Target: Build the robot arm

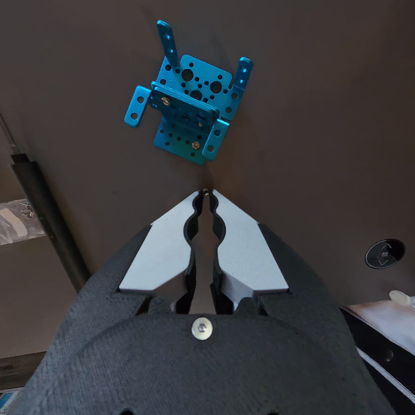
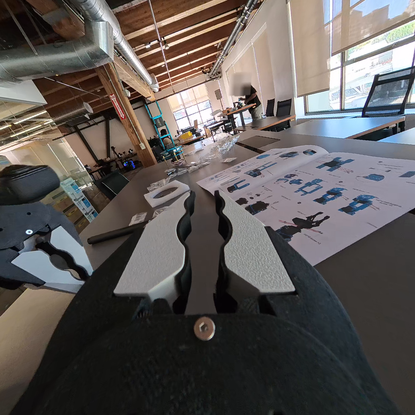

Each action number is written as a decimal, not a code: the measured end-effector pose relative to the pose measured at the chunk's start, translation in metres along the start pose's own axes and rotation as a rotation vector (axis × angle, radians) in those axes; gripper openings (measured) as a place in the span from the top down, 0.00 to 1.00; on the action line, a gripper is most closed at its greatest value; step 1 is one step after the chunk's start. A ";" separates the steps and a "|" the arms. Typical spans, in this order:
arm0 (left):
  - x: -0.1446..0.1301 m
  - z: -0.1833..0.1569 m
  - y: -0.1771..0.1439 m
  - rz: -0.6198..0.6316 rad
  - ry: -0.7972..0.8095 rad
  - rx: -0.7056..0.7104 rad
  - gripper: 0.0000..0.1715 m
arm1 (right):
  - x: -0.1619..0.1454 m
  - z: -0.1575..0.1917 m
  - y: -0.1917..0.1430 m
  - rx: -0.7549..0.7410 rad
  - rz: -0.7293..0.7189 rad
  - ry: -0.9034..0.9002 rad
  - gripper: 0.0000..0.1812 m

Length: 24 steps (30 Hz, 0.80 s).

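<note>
In the left wrist view my left gripper (image 1: pixel 205 192) is shut on a small brass nut (image 1: pixel 205 191) pinched at its fingertips, just above the dark table (image 1: pixel 314 134). A blue perforated metal bracket assembly (image 1: pixel 188 98) lies on the table a short way beyond the tips; it carries two brass nuts. In the right wrist view my right gripper (image 2: pixel 204 193) is open and empty, held above the table and pointing along it. The left gripper also shows at the left edge of that view (image 2: pixel 45 253).
An open instruction booklet (image 2: pixel 314 193) lies right of the right gripper. A white foam tray (image 2: pixel 167 195), a black rod (image 2: pixel 116 233) and several small plastic bags (image 2: pixel 193 167) lie ahead. A round grommet (image 1: pixel 385 253) sits in the table. A person stands far off. About 25 cm separates my left fingertips from my right. The round grommet (image 1: pixel 385 253) is about 15 cm from my left fingertips and 30 cm from my right.
</note>
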<state>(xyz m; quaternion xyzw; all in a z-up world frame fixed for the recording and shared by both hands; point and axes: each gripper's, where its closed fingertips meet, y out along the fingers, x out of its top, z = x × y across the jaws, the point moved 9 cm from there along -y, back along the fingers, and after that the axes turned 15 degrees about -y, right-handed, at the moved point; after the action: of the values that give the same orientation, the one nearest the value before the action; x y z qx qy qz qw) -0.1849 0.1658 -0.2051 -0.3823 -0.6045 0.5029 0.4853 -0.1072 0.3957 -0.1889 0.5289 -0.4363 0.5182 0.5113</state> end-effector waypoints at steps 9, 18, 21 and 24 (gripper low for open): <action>-0.014 0.008 -0.022 -0.294 -0.038 -0.054 0.98 | 0.003 0.005 0.001 -0.016 -0.024 -0.126 0.90; -0.048 0.011 -0.037 -0.596 -0.402 -0.548 0.98 | -0.010 0.056 0.024 0.208 0.095 -0.549 0.94; -0.057 0.015 -0.036 -0.656 -0.507 -0.723 0.98 | -0.014 0.068 0.024 0.251 0.111 -0.653 0.94; -0.059 0.023 -0.034 -0.686 -0.553 -0.820 0.98 | -0.017 0.076 0.024 0.282 0.128 -0.720 0.94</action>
<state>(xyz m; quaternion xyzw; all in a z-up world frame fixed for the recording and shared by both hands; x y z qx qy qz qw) -0.1923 0.0976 -0.1844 -0.1763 -0.9419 0.1244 0.2576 -0.1249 0.3165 -0.1992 0.7136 -0.5444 0.3853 0.2143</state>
